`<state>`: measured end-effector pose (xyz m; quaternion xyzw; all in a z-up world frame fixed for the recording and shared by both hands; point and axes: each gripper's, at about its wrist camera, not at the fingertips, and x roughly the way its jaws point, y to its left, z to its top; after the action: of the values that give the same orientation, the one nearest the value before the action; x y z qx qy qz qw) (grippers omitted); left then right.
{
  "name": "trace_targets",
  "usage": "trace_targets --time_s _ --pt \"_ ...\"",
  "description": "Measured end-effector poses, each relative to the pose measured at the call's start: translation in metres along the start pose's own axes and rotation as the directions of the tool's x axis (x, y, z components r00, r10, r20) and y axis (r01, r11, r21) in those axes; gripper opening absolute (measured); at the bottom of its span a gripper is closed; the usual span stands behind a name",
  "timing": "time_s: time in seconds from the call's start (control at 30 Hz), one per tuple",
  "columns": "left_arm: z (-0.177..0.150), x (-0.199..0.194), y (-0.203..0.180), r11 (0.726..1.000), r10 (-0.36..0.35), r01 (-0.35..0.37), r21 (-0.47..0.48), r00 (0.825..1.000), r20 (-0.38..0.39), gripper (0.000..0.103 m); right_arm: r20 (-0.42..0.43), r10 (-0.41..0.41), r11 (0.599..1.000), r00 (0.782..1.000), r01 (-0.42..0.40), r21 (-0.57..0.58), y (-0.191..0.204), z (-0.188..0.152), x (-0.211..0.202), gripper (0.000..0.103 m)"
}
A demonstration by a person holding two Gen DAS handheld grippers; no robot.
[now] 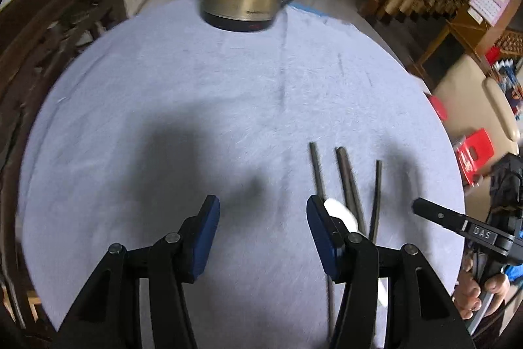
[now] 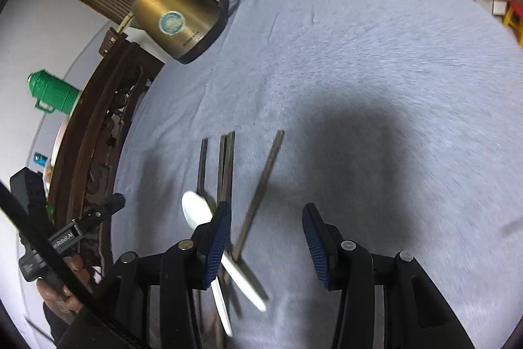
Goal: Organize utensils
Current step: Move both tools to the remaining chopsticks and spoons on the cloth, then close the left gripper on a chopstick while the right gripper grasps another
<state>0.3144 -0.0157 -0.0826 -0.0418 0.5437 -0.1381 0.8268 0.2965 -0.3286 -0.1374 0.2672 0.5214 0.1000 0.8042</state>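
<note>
Dark chopsticks (image 2: 225,165) lie at eleven o'clock of the right gripper (image 2: 266,237); both grippers' jaws gape empty, so centre one stick before closing.

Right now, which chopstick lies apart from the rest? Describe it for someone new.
Start at the brass kettle on the pale blue cloth, then come down to the dark chopsticks by the white spoons. The lone chopstick lies rightmost, slanted, while its neighbours run nearly parallel.
</note>
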Motion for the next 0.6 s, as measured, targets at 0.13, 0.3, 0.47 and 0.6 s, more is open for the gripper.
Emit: trace_targets --time_s 0.13,0.3,0.47,0.6 --pt "0.025 0.028 -0.017 1.0 0.014 -0.013 0.01 0.996 -0.084 0.055 -0.057 -0.055 0.998 0.997 0.056 0.016 0.011 0.028 0.018 0.049" --pt "0.044 0.065 -0.034 1.0 0.028 -0.026 0.014 0.978 -0.209 0.038 -0.134 -0.147 0.988 0.98 0.15 0.018 0.023 0.052 0.044 0.049" --pt "0.049 0.087 -0.04 0.997 0.071 -0.068 0.021 0.966 -0.248 0.028 -0.177 -0.21 0.977 0.962 0.213 -0.003 0.032 0.061 0.065 0.037" --pt "0.049 0.098 -0.044 0.997 0.076 -0.072 0.024 0.963 -0.258 0.025 -0.187 -0.269 0.963 0.945 0.266 -0.041 0.042 0.065 0.08 0.03"
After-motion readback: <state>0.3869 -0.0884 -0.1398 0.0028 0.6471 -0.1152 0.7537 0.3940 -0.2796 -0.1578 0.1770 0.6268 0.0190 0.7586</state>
